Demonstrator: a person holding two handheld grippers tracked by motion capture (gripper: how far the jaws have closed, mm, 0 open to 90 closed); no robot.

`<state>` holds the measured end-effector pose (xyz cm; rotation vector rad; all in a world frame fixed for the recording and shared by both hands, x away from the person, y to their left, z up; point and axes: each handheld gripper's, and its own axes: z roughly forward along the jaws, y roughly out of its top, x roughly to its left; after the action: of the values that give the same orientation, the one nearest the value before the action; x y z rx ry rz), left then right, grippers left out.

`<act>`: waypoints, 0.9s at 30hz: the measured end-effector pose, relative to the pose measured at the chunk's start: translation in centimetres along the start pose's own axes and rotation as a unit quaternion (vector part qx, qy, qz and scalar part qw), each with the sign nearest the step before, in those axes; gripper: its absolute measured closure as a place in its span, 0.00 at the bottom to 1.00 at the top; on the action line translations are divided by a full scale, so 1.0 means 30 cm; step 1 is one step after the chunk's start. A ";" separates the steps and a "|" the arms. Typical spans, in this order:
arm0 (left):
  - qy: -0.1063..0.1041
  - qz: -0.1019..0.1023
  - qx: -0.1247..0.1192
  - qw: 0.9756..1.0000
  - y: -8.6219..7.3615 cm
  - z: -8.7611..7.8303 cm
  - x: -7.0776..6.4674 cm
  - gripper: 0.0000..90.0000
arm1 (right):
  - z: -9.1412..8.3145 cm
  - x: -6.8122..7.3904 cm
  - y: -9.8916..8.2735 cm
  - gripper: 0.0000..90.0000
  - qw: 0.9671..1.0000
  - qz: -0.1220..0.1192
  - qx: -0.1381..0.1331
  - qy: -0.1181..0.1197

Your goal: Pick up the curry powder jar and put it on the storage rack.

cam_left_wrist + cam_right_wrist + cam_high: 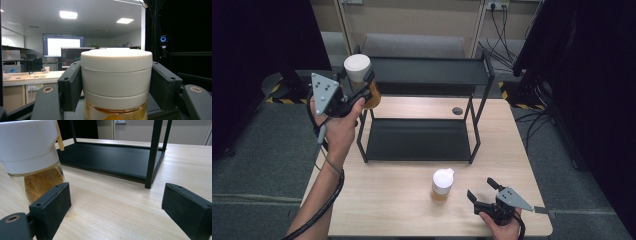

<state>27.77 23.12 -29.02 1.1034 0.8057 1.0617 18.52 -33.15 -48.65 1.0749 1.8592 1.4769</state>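
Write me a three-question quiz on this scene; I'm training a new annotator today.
1. True or false: the left gripper is shut on a white-lidded glass jar of amber contents.
2. The second white-lidded jar stands: A) on the black metal two-tier shelf B) on the light wooden table C) in the right gripper.
3. Fill in: the right gripper's jaws are ___.

Key: 1 true; 2 B; 3 open.
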 end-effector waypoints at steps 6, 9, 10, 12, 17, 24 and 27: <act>0.003 0.002 -0.003 1.000 0.025 0.019 -0.003 0.37 | 0.000 0.000 0.000 0.10 1.000 0.001 0.000 0.001; 0.003 0.003 -0.004 1.000 0.038 0.028 -0.004 0.37 | 0.000 0.000 0.000 0.10 1.000 0.001 0.000 0.001; 0.003 0.003 -0.005 1.000 0.044 0.033 -0.004 0.37 | 0.000 0.000 0.001 0.10 1.000 0.001 0.001 0.001; 0.002 0.005 -0.006 1.000 0.054 0.042 -0.006 0.37 | 0.000 -0.001 0.001 0.10 1.000 0.001 0.001 0.001; 0.003 0.006 -0.009 1.000 0.080 0.065 -0.010 0.37 | 0.000 -0.001 0.002 0.10 1.000 0.001 0.002 0.001; 0.008 0.005 -0.008 1.000 0.104 0.097 -0.008 0.37 | 0.000 -0.002 0.001 0.10 1.000 0.001 0.001 0.002; 0.009 0.002 -0.009 1.000 0.109 0.111 -0.005 0.37 | 0.000 -0.002 0.001 0.10 1.000 0.002 0.001 0.002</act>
<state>29.92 22.28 -24.95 1.0815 0.8064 1.0828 18.56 -33.20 -48.61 1.0788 1.8621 1.4800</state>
